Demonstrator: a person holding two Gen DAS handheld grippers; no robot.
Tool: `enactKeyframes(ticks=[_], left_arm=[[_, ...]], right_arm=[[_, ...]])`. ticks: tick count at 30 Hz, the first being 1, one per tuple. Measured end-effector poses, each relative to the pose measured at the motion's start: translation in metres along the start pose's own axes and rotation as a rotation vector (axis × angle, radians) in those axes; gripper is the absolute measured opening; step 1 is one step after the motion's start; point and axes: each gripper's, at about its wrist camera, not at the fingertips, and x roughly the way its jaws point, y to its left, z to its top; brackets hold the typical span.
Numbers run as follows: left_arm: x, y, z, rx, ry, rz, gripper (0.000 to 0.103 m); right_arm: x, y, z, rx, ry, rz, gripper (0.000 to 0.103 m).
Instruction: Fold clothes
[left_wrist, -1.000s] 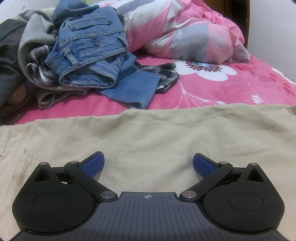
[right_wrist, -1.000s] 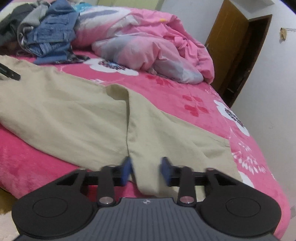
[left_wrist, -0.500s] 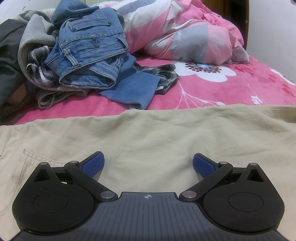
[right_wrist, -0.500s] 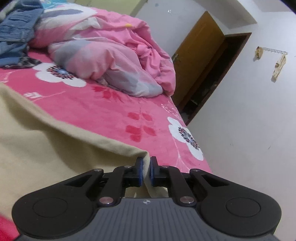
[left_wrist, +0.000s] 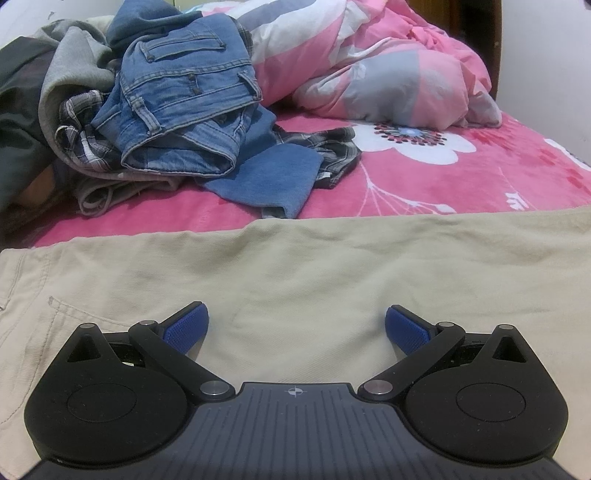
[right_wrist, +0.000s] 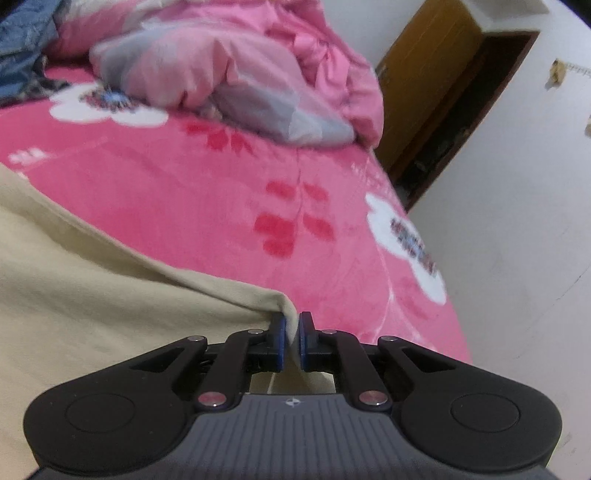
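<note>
Pink floral bed (left_wrist: 461, 184), one khaki trousers (left_wrist: 295, 273), left fingers (left_wrist: 186, 326) released, right fingers (right_wrist: 279, 341) pinching its hem

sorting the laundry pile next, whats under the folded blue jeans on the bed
Under the blue jeans lie a plaid shirt, a grey garment and a flat blue denim piece, all on the pink bedspread. Anything deeper in the pile is covered.

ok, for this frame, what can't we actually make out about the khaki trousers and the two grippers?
- Left wrist view: khaki trousers run past both side edges; the left gripper, jaws wide, hides the near part.
- Right wrist view: how much cloth the right gripper pinches; its fingers cover the fold.
- Right wrist view: motion blur smears the duvet and the jeans at the corner.
- Neither view shows the other gripper.
</note>
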Motion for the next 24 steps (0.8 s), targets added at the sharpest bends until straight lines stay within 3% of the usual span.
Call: enactKeyframes(ticks=[8, 15, 20, 22, 24], left_arm=[[0.0, 0.0, 0.0, 0.003, 0.0, 0.001, 0.103], [0.0, 0.0, 0.0, 0.004, 0.001, 0.0, 0.103], [0.0, 0.0, 0.0, 0.005, 0.001, -0.002, 0.103], [0.0, 0.0, 0.0, 0.005, 0.002, -0.001, 0.103], [0.0, -0.001, 0.0, 0.007, 0.003, -0.001, 0.103]], right_arm=[[0.03, -0.065, -0.018, 0.351, 0.07, 0.197, 0.015], [0.041, -0.12, -0.049, 0.789, 0.048, 0.469, 0.017], [0.063, -0.13, -0.049, 0.86, 0.122, 0.545, 0.017], [0.065, -0.128, -0.038, 0.777, 0.153, 0.531, 0.017], [0.062, -0.119, -0.017, 0.582, 0.177, 0.473, 0.023]])
